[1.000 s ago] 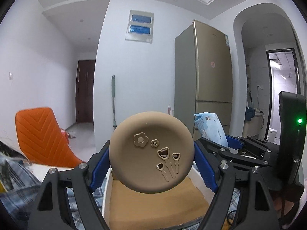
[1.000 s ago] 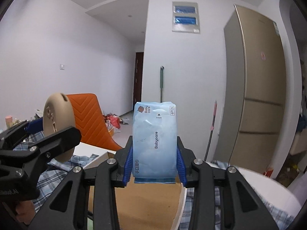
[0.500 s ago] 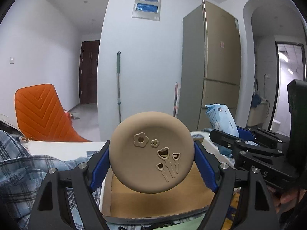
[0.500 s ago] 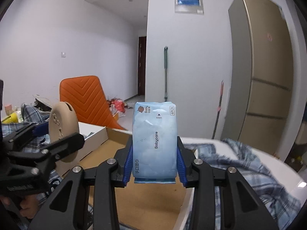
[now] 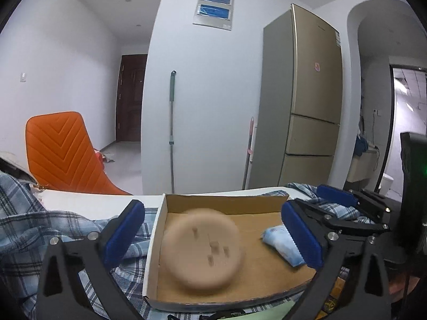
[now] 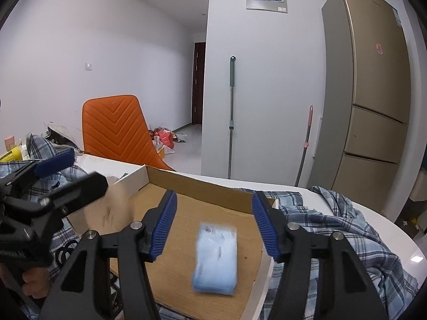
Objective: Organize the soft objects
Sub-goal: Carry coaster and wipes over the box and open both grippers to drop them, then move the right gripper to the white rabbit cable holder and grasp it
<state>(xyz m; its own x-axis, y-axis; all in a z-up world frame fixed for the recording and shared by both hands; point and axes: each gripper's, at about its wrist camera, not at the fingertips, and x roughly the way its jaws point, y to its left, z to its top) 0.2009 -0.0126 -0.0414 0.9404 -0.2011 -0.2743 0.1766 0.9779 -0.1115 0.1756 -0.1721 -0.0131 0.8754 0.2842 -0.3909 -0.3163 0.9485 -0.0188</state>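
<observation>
A shallow cardboard box [image 5: 224, 201] [image 6: 202, 184] lies on the table. My left gripper [image 5: 213, 230] hangs over its left half with jaws opening wide. A tan round cushion [image 5: 202, 248] with flower cut-outs, blurred, is free of the pads and down in the box; its blurred edge [image 6: 114, 208] shows in the right wrist view. My right gripper [image 6: 213, 226] is over the right half, jaws opening, nothing pressed between them. The blue tissue pack [image 6: 216, 258] [image 5: 280, 242] lies blurred on the box floor below it. Each view shows the other gripper, left gripper [image 6: 66, 176] and right gripper [image 5: 328, 205].
A blue plaid cloth [image 5: 34, 229] [image 6: 333, 229] lies around the box on the white table [image 6: 400, 242]. Behind stand an orange chair [image 5: 61, 149], a mop [image 5: 172, 122] against the wall and a gold fridge [image 5: 307, 101]. A person's hand [image 6: 32, 280] holds the left gripper.
Both grippers came down toward the box and opened. The tan cushion left the left jaws and the tissue pack left the right jaws; both dropped into the box.
</observation>
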